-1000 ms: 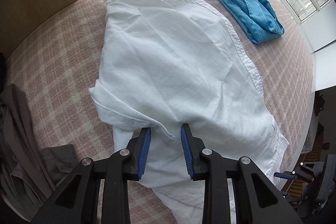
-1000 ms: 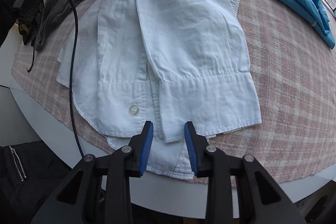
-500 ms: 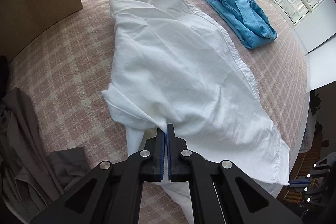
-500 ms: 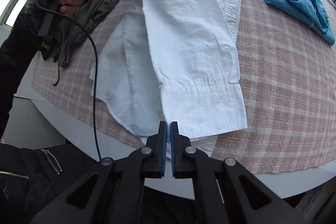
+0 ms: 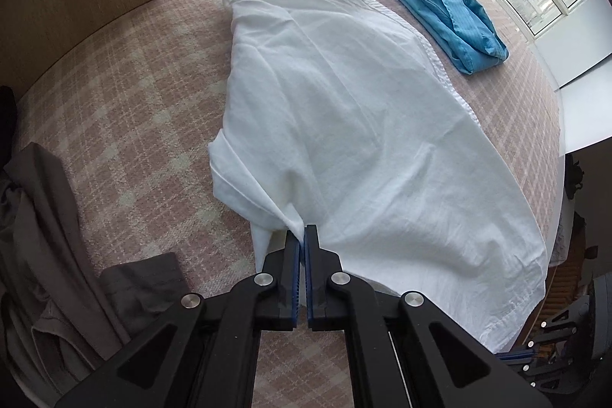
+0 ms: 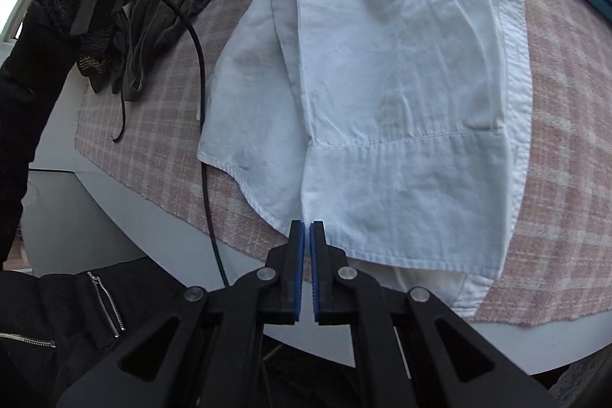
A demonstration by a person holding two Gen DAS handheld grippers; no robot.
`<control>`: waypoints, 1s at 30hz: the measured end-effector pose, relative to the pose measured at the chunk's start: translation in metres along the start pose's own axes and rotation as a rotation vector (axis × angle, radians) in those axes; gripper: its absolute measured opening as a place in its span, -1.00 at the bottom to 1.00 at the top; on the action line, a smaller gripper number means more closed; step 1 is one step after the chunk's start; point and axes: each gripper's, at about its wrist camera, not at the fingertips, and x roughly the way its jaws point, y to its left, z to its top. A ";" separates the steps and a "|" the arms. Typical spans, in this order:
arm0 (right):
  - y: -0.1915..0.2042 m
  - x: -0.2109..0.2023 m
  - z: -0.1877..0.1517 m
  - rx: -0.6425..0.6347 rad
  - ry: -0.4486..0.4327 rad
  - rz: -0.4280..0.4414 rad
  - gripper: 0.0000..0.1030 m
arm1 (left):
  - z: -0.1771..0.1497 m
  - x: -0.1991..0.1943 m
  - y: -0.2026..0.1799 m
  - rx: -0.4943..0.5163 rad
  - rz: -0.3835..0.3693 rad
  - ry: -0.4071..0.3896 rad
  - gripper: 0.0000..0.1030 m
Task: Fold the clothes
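while both sets of jaws had stood apart over the cloth a second before, they had since come together, and each now pinched the white shirt (image 5: pixel 344 125). the left gripper (image 5: pixel 305 228) was clamped on a gathered fold at the shirt's near side edge, the fabric bunching into a small peak at the blue pads. the right gripper (image 6: pixel 307 226) was clamped on the hem edge, at the corner where the sleeve cuff (image 6: pixel 401 197) lay folded over the body; whether it caught the cuff as well as the layer under it could not be told. the shirt lay lengthwise on the pink checked cloth (image 5: pixel 126 109) of the table, collar at the far end, hem reaching the near edge by the person. compared with a second earlier, the shirt's left side looked pulled up and drawn in, and the hem sat higher in the right view, so the lift seemed begun. a blue garment (image 5: pixel 440 14) lay well apart beyond the shirt, grey clothes (image 5: pixel 34 247) bunched at the left. judgement: grasp phase done, the lengthwise fold was likely next; with two thin pinches, a layer slipping out was the main risk.
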 end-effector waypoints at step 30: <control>-0.043 -0.075 0.002 0.060 -0.105 -0.057 -0.43 | -0.008 -0.016 -0.020 -0.033 -0.022 0.077 -0.33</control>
